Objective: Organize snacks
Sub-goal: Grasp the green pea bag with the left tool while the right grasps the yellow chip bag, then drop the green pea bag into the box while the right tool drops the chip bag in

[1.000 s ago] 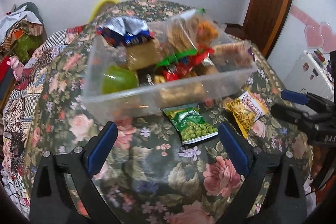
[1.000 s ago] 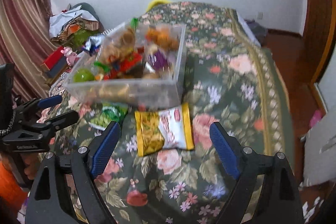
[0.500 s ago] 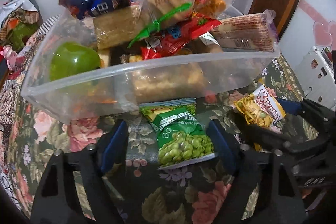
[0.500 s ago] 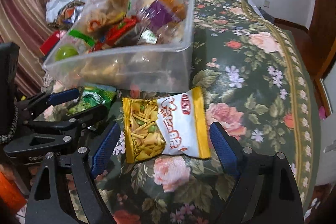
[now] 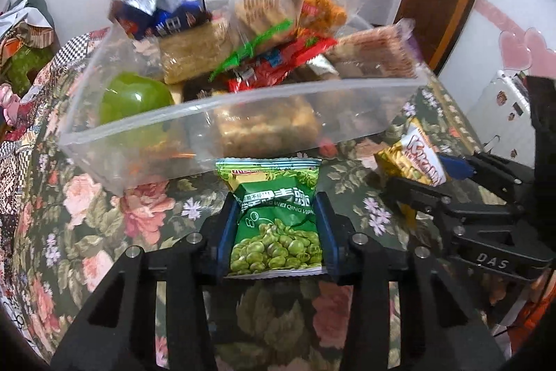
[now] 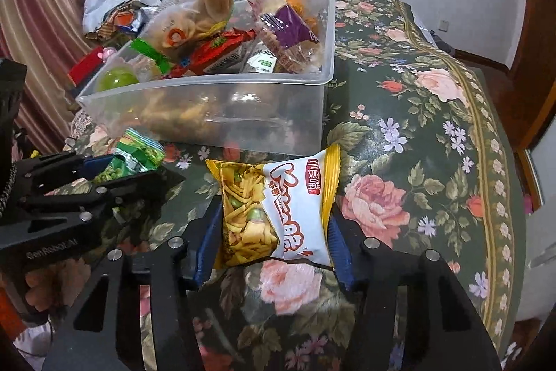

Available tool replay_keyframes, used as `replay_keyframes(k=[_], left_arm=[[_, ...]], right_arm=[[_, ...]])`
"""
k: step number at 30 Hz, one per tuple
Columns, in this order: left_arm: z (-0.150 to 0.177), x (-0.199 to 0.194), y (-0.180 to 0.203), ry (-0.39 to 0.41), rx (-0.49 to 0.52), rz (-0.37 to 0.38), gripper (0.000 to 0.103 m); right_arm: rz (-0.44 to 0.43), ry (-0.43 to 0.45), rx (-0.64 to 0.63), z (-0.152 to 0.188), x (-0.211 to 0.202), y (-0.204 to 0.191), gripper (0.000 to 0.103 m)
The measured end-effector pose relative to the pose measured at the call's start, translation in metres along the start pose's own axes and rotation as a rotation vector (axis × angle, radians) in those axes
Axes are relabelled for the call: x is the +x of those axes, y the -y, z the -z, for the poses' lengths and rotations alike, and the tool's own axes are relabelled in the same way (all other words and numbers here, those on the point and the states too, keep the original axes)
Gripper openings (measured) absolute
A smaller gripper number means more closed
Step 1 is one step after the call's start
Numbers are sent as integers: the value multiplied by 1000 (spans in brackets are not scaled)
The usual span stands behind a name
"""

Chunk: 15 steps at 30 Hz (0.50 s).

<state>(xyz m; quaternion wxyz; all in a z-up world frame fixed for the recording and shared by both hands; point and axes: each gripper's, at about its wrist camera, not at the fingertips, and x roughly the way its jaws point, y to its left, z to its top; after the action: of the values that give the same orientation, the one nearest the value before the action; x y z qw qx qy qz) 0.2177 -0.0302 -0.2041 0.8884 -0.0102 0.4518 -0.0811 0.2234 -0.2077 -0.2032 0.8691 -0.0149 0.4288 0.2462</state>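
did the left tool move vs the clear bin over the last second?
Yes. The left tool has come down and in toward the clear bin, which now looms larger. Its jaws are closing around the green pea packet on the floral cloth.

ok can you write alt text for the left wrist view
The left gripper is closing on a green pea snack packet lying on a floral tablecloth, its blue pads against the packet's sides. Just behind stands a clear plastic bin piled with snacks; at right, the right gripper holds a yellow-and-white snack packet.
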Motion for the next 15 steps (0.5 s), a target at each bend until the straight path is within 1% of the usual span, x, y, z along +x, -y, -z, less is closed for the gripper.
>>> replay_keyframes(k=[4,10,12,15], left_arm=[[2,-28,-2,54,-10,0,43],[-13,-65,-17,146,-58,-13,43],[-18,-71,-23,164,-65,-23,43],[-30,-68,-25,173,-77,-25,43]], right_arm=[[-18,31,-1,-3,-13,-7,51],[-44,105,-32,-17,-37,-28,51],[-56,129,-42,-23,-43,-34,51],[-72,154,-51,-35,-43,-40,51]])
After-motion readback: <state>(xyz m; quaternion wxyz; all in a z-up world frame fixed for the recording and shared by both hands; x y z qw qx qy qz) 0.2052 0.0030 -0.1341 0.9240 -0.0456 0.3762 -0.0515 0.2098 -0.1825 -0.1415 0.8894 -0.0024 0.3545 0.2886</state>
